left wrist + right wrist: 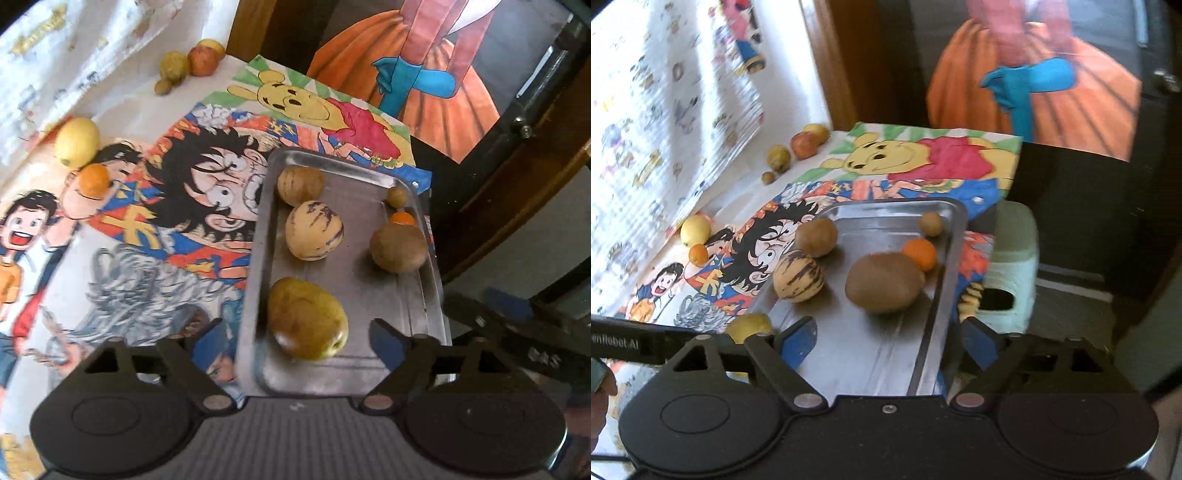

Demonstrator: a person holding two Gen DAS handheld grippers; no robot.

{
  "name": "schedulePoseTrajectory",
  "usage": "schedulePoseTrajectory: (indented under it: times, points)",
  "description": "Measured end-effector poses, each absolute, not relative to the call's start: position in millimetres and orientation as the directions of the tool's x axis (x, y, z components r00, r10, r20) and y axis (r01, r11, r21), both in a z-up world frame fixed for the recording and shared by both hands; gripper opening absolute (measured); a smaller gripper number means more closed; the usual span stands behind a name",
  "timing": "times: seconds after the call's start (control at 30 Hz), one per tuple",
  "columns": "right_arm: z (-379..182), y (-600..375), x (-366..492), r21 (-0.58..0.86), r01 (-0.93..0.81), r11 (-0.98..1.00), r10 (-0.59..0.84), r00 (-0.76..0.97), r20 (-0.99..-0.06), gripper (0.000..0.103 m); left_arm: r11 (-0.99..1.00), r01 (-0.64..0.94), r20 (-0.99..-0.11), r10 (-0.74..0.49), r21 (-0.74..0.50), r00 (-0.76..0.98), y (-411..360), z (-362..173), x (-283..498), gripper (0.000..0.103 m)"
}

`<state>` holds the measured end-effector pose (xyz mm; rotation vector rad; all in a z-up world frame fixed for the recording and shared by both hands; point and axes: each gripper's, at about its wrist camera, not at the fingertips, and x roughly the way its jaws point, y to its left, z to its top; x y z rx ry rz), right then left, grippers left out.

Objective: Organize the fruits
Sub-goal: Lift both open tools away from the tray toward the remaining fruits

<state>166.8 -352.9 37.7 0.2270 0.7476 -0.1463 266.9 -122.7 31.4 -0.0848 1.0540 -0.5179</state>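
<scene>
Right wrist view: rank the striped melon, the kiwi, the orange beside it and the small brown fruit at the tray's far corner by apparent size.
1. kiwi
2. striped melon, slightly smaller
3. orange
4. small brown fruit, though it lies farthest from the camera, which shrinks it

The right gripper (886, 341) hangs over the near end of the tray (955, 236), jaws spread wide and empty. On the tray lie a kiwi (884, 282), an orange (919, 254) touching it, a striped melon (798, 280) (purple streaks) and two brown fruits.
</scene>
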Motion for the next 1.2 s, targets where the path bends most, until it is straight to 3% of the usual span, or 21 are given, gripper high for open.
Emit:
schedulePoseTrajectory:
  times: [0.07, 0.17, 0.33, 0.43, 0.8, 1.2]
  points:
    - [47.7, -338.7, 145.1, 0.161, 0.270, 0.949, -0.087, 0.718, -0.690, 0.093, 0.875, 0.375, -0.810, -0.446, -0.306, 0.380, -108.7, 40.4, 262.1, 0.102]
    - [63.3, -311.4, 115.0, 0.178, 0.350, 0.920, -0.128, 0.695, -0.707, 0.099, 0.876, 0.399, -0.842, -0.417, -0.271, 0.342, -88.2, 53.1, 254.0, 0.102]
    - [88.1, -259.9, 76.9, 0.176, 0.476, 0.861, -0.190, 0.625, -0.757, 0.102, 0.891, 0.437, -0.923, -0.265, -0.123, 0.280, -63.8, 66.9, 235.8, 0.102]
    - [100.7, -232.6, 64.4, 0.182, 0.513, 0.839, -0.185, 0.583, -0.791, 0.102, 0.893, 0.435, -0.943, -0.237, -0.116, 0.236, -46.0, 75.4, 227.5, 0.102]
    - [131.5, -159.5, 68.6, 0.166, 0.407, 0.898, -0.076, 0.516, -0.853, 0.102, 0.917, 0.396, -0.966, -0.148, -0.053, 0.212, 5.4, 102.5, 220.3, 0.102]
    - [129.4, -189.7, 113.6, 0.149, 0.264, 0.953, 0.025, 0.423, -0.906, 0.102, 0.993, 0.114, -0.989, -0.022, -0.005, 0.149, 44.4, 77.8, 224.3, 0.102]
